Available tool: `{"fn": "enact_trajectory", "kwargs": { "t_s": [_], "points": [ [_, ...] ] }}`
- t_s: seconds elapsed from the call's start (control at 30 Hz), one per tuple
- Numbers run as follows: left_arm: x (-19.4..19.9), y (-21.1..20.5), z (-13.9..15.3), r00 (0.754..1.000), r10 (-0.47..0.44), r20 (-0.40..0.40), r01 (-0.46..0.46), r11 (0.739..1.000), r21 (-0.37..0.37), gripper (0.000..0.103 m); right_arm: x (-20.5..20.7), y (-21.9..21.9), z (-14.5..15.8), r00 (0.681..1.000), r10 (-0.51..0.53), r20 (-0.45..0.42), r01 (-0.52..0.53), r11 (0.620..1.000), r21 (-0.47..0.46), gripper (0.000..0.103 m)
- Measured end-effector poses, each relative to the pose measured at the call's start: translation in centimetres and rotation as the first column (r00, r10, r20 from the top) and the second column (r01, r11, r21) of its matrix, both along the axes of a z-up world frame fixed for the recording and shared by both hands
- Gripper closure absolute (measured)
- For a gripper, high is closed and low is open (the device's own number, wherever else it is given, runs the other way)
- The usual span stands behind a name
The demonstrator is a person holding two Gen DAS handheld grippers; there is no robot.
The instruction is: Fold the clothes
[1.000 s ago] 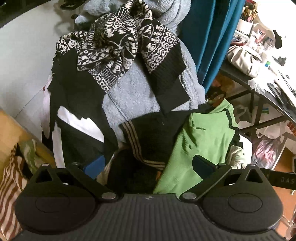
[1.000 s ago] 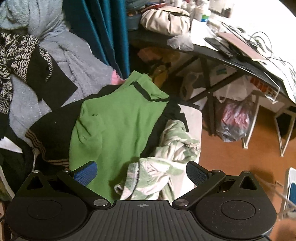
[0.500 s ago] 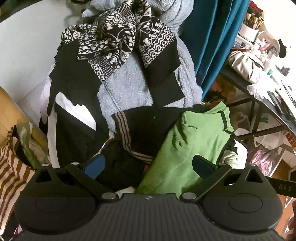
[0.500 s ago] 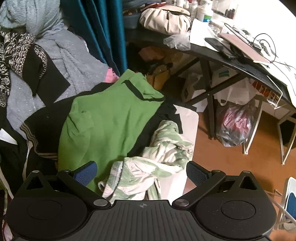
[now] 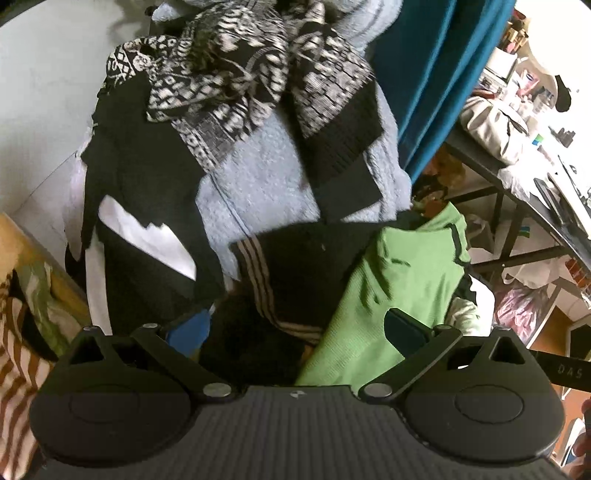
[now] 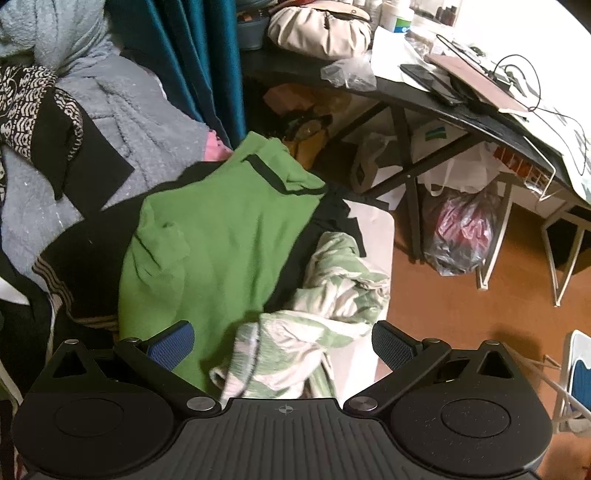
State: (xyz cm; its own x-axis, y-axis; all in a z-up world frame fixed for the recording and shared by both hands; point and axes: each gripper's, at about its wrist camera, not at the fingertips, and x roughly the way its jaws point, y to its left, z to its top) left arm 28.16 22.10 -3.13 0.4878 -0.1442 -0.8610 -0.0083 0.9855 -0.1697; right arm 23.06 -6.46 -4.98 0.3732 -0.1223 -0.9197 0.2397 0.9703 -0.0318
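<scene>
A heap of clothes fills both views. A green shirt [image 5: 399, 288] [image 6: 221, 236] with a black collar lies on top, beside a black garment with tan stripes [image 5: 295, 273] [image 6: 70, 277]. A pale green-and-white crumpled garment [image 6: 325, 295] lies to the shirt's right. A black-and-white patterned knit [image 5: 240, 81] drapes over a grey-blue fleece [image 5: 266, 184] behind. My left gripper [image 5: 295, 328] is open and empty above the striped garment and the green shirt. My right gripper [image 6: 282, 343] is open and empty above the shirt's lower edge and the pale garment.
A teal curtain [image 5: 436, 74] [image 6: 192, 55] hangs behind the heap. A black desk [image 6: 461, 107] with a beige bag [image 6: 317, 29], papers and cables stands to the right, plastic bags [image 6: 461, 229] under it. Brown floor [image 6: 461, 314] lies right. A striped cloth [image 5: 18, 350] is at left.
Both grippers have drawn back a little from the heap, and the views have shifted slightly. The clothes have not moved. Both grippers stay open.
</scene>
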Motion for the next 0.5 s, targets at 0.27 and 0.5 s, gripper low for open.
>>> {"fn": "enact_trajectory", "kwargs": {
  "t_s": [0.27,0.5],
  "points": [
    [5.7,7.2,-0.3,0.999,0.040,0.011,-0.040,0.999,0.004,0.001,4.2,6.3,0.1,0.999,0.031,0.007,-0.031,0.999,-0.030,0.001],
    [11.6,13.3,-0.6,0.994,0.050,0.093,-0.057,0.995,0.082,0.001,10.4,11.1,-0.9,0.993,0.062,0.097,-0.061,0.998,-0.008,0.001]
  ]
}}
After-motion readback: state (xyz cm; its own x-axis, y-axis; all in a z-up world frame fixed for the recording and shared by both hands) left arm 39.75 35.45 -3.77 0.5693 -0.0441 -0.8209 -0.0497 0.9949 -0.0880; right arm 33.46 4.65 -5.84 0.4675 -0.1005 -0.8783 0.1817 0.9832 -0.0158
